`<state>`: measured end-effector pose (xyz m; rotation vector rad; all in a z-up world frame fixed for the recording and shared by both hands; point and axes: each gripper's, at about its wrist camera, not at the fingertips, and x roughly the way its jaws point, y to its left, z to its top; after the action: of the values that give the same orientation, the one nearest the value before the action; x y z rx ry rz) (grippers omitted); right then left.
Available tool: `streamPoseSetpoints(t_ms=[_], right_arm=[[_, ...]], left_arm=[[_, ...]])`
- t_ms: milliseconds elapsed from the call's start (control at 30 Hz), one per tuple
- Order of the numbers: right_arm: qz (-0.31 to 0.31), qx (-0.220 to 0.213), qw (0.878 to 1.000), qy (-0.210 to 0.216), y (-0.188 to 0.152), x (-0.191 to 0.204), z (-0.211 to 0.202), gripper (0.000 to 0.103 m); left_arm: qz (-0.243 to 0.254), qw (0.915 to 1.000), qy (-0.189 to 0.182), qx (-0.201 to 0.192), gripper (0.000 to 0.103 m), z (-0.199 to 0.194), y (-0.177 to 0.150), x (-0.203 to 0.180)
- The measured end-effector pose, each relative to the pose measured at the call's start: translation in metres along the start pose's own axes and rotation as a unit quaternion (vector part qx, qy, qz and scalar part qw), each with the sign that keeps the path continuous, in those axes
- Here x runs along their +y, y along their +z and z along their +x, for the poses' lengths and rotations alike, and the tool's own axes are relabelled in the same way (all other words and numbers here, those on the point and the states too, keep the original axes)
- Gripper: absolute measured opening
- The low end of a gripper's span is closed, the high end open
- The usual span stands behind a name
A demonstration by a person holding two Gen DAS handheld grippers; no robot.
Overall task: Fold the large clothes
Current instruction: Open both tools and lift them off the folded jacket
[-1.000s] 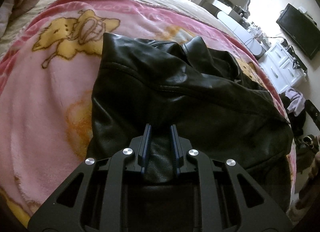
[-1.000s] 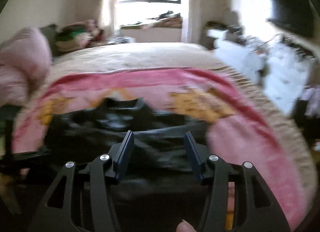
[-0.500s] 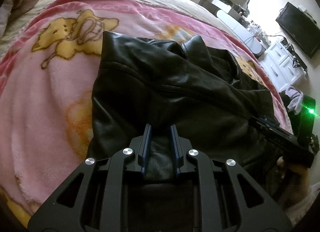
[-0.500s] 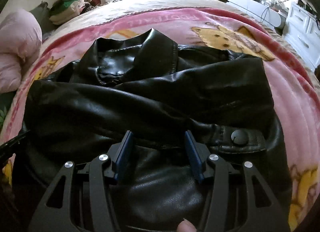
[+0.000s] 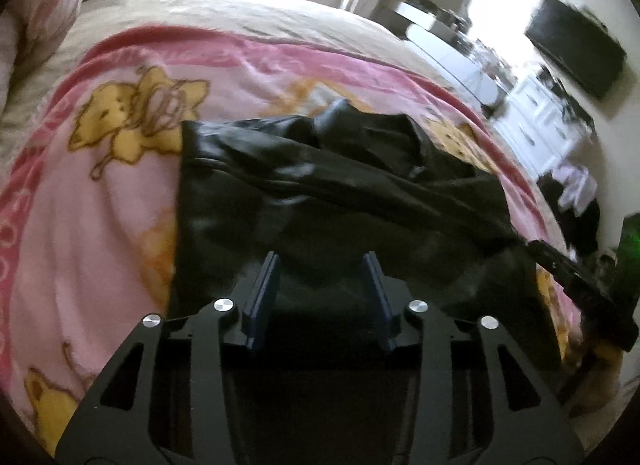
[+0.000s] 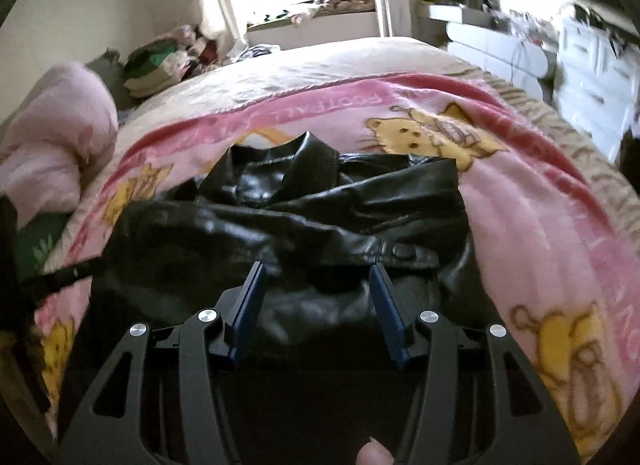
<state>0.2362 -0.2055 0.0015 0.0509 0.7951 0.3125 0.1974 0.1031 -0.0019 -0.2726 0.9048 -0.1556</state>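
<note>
A black leather jacket (image 5: 320, 193) lies folded on a pink cartoon blanket (image 5: 100, 201) on the bed. My left gripper (image 5: 322, 265) is open and empty, just above the jacket's near hem. My right gripper (image 6: 316, 277) is open and empty, above the near hem by a snap tab (image 6: 404, 252). The jacket (image 6: 280, 225) has its collar at the far side. The right gripper's body shows at the right of the left wrist view (image 5: 580, 285). The left gripper's edge shows at the left of the right wrist view (image 6: 52, 279).
A pink pillow (image 6: 52, 153) lies at the bed's left. White drawers (image 5: 536, 121) and a dark TV (image 5: 576, 49) stand to the right of the bed. A clothes pile (image 6: 160, 65) sits by the far wall under the window.
My left gripper has opened, let go of the jacket's hem and pulled back. My right gripper has lifted and drawn back from the jacket, still open.
</note>
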Motion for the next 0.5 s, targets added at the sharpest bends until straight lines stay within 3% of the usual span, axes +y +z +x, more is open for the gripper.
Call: streamPoseSetpoints(t_ms=[67,233,367,433,500], right_arm=[[-0.021,0.002,1.0,-0.003,-0.005,0.008,-0.003,0.064],[-0.064,-0.001,0.998,-0.011,-0.015,0.03,-0.006,0.064],[-0.061,0.003,0.998,0.022,-0.014,0.039,-0.001,0.069],[-0.058,0.016,0.998,0.006,-0.014,0.04,0.007,0.071],[-0.068,0.048,0.995,-0.047,-0.017,0.037,0.025,0.072]], left_arm=[[0.019,0.9997,0.009,0.009,0.04,0.004,-0.006,-0.009],[0.055,0.9955,0.049,0.06,0.039,0.041,-0.036,-0.01],[0.062,0.9952,0.054,0.052,0.039,0.038,-0.038,-0.011],[0.057,0.9956,0.052,0.052,0.039,0.038,-0.039,-0.009],[0.056,0.9958,0.05,0.053,0.039,0.037,-0.038,-0.008]])
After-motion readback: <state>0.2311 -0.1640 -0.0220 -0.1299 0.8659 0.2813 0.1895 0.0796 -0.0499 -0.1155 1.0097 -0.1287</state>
